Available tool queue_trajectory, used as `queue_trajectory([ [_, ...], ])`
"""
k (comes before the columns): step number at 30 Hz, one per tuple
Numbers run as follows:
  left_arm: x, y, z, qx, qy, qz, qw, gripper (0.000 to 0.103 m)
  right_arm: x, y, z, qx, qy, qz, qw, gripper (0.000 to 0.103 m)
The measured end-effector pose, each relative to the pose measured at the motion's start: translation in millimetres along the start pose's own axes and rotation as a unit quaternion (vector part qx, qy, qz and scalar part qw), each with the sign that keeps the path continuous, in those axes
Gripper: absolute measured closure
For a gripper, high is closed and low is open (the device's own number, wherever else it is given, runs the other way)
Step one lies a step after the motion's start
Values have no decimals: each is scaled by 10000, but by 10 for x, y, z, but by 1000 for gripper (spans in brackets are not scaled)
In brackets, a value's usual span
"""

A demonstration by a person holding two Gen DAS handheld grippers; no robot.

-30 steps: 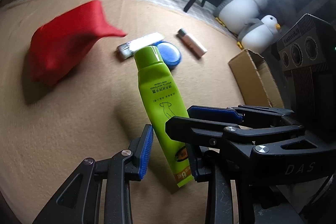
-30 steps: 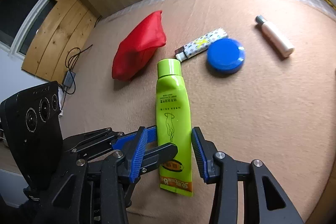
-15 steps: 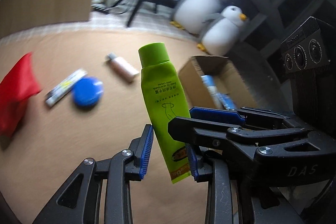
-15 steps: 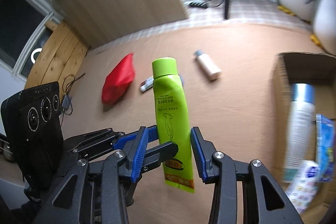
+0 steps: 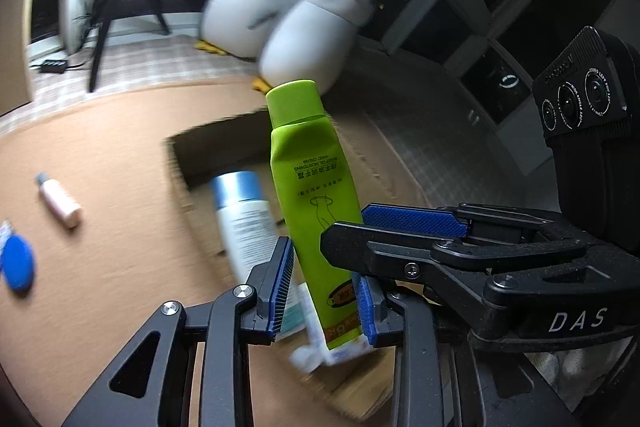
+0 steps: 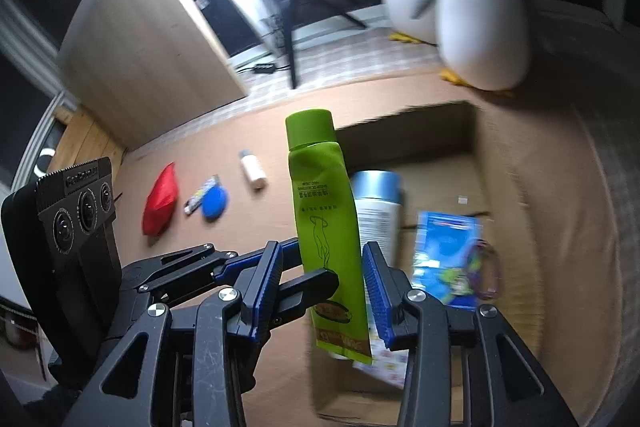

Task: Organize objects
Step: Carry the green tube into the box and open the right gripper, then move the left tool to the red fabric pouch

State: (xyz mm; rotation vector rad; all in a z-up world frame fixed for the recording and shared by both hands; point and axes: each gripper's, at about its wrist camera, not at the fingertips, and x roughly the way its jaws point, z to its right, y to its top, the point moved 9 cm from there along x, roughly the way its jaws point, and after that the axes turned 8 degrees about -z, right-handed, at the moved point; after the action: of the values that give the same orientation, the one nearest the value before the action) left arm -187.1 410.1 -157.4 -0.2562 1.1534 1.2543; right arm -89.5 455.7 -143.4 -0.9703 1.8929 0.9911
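Green tube [image 5: 316, 199], one, we are gripping with both jaws above cardboard box [image 6: 500, 163]; two penguin plushes [image 5: 316, 35] standing behind.

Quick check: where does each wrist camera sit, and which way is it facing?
Left wrist: on the left gripper, looking down past the green tube into the cardboard box; its own fingers and the right gripper show.
Right wrist: on the right gripper, also facing down at the box; its own fingers and the left gripper show.
Shared: tube, box, white bottle, plush penguins.
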Motion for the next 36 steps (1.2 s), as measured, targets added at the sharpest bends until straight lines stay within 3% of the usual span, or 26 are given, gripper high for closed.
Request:
queue_trajectory([
  [7, 268, 63, 233, 211, 85, -142, 9996, 72, -119, -33, 419, 209, -144, 63, 9997, 65],
  [9, 282, 66, 237, 265, 206, -136, 9993, 71, -126, -47, 481, 195, -212, 75, 9996, 56],
  [12, 268, 46, 184, 250, 280, -155, 9992, 71, -132, -72, 509, 189, -300, 138, 9993, 48],
  [20, -11, -102, -123, 77, 426, -39, 9991, 70, -81, -152, 469, 308, -202, 201, 9991, 45],
  [29, -595, -439, -761, -294, 743, 149, 9967, 65, 40, -249, 34, 109, 30, 369, 9993, 44],
  [36, -1277, -648, -1715, -987, 1256, 459, 9861, 58, 192, -318, -473, -64, 172, 521, 9985, 41],
])
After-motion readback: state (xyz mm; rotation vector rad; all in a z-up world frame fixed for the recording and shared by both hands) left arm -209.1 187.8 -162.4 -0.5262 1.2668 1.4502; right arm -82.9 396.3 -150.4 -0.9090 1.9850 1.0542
